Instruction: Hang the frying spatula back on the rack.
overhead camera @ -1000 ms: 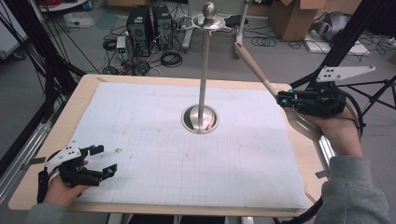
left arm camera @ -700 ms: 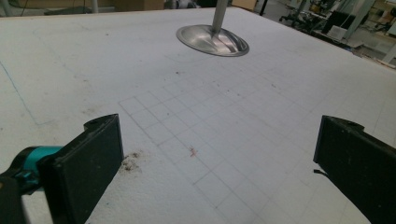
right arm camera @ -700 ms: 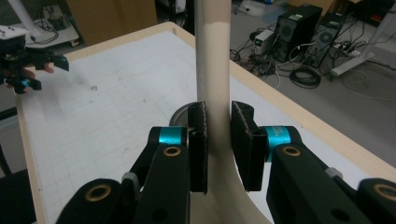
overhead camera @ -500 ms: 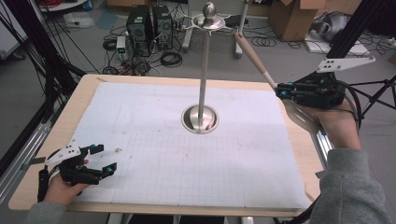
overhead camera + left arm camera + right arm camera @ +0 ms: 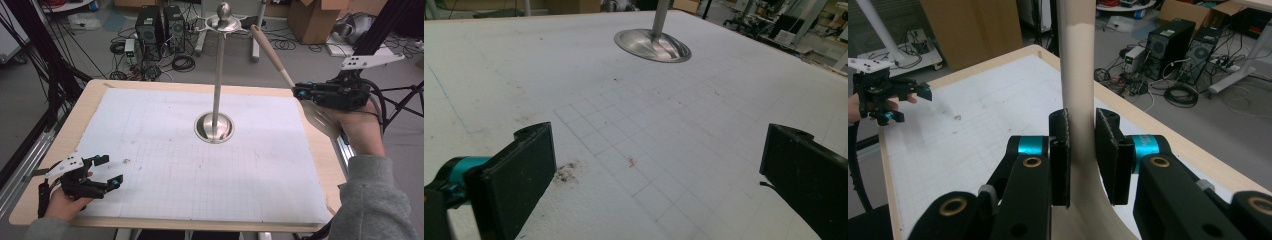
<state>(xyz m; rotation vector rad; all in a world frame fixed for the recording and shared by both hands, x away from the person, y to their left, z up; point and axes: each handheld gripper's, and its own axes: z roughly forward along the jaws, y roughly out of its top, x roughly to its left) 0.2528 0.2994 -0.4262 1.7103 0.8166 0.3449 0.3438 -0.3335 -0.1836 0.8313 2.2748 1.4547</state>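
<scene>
Spatula [image 5: 280,65] first, in the high view: it sits at about two o'clock from the table's middle, clamped in the right gripper [image 5: 300,92] above the right edge of the table [image 5: 100,90]. Its long axis runs on a slant, the beige handle rising toward eleven o'clock with its tip close to the ball on top of the metal stand [image 5: 215,125], and the shiny metal blade dropping toward five o'clock under the gripper and over the person's palm. The stand rises upright from its round base near the centre of the white grid mat [image 5: 150,150]. At eight o'clock the left gripper [image 5: 109,170] rests low on the mat with its jaws apart around nothing. In the left gripper view, the two black jaws stand wide over bare mat, with the stand's base [image 5: 651,45] at twelve o'clock. In the right gripper view, the pads [image 5: 1059,150] press on both sides of the handle [image 5: 1077,65], which points straight to twelve o'clock, and the left gripper [image 5: 895,102] shows at nine o'clock.
</scene>
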